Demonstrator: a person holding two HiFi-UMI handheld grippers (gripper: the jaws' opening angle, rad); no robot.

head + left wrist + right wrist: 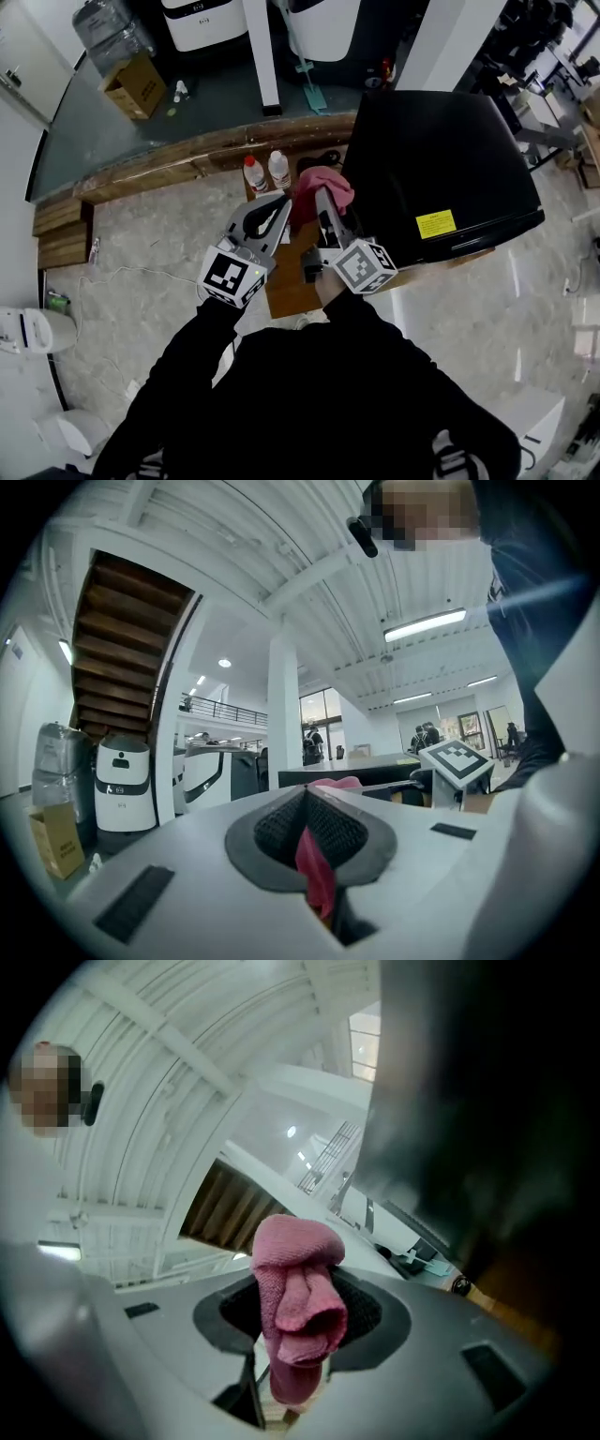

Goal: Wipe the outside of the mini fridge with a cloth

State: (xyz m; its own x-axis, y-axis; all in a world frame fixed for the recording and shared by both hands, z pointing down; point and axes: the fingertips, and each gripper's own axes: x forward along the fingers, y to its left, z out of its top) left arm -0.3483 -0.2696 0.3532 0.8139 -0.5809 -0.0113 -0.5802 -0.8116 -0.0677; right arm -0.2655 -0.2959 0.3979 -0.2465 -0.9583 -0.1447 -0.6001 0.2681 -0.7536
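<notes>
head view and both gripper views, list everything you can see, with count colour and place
mini fridge: one, black, right of centre, yellow label on its near edge
cloth: one, pink, bunched just left of the fridge
bottles: two, pale, one with a red cap, side by side left of the cloth
wooden stand: one, brown, under the grippers
cardboard box: one, brown, open, on the floor at top left
left gripper: one, grey, jaws shut on a strip of the cloth
right gripper: one, grey, jaws shut on the bunched cloth
</notes>
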